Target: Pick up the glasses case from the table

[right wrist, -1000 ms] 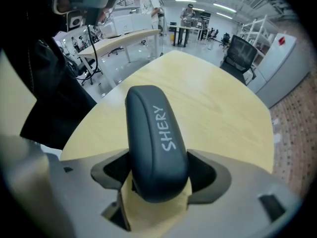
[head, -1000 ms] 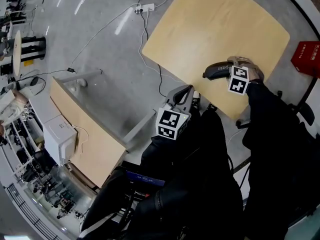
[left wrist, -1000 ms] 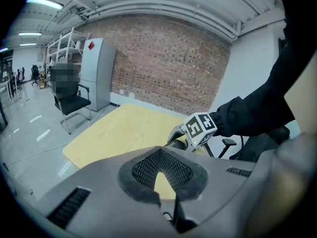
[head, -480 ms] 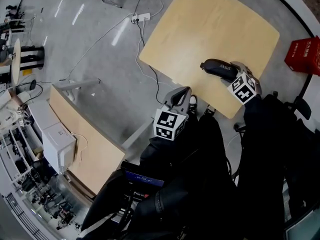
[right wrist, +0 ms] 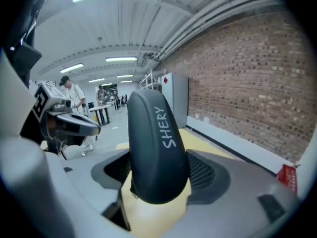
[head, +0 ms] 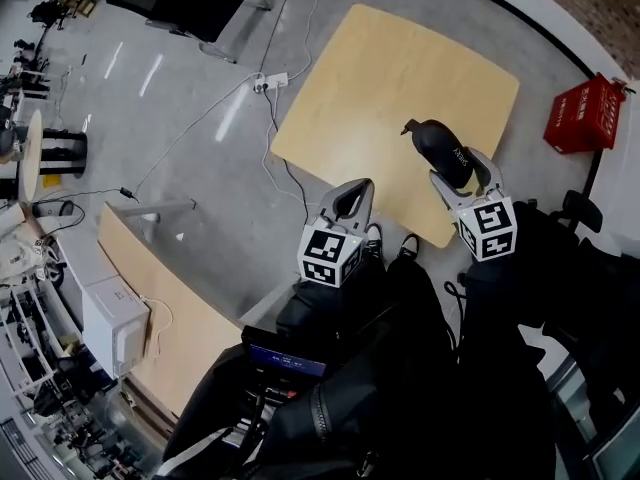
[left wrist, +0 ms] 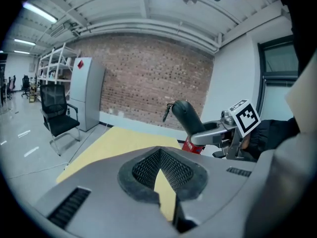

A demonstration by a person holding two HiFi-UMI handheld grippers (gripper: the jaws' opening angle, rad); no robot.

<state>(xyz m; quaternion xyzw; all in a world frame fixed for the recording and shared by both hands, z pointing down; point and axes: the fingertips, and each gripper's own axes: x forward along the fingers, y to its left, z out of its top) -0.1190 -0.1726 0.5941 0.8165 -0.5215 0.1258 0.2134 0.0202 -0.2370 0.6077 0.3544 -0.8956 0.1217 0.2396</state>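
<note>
The right gripper (head: 460,176) has its jaws clamped on the glasses case (head: 443,151). In the right gripper view the dark shell fills the gap between the two ribbed pads. White lettering runs up its length.

In the head view the case sits at about 1 o'clock from the middle of the frame, over the near right part of the light wooden table (head: 380,78). In the left gripper view it stands well above the tabletop, so it looks already lifted clear.

Its long axis runs from 5 o'clock, where the jaws hold it, to 11 o'clock at the free end. That end carries a small loop or tab (head: 408,128). Seen from the side, the free end tilts steeply upward out of the jaws.

The case looks like a smooth, rounded hard shell. It is probably light and stiff, not fragile, but rather slippery on its curved sides. The hold is toward one end, so most of the length overhangs and it could pivot or creep between the pads. A grip across the narrow width nearer the middle would likely be steadier.

The left gripper (head: 350,200) hangs at about 6 o'clock, off the table's near edge. Its jaws are together on nothing.
</note>
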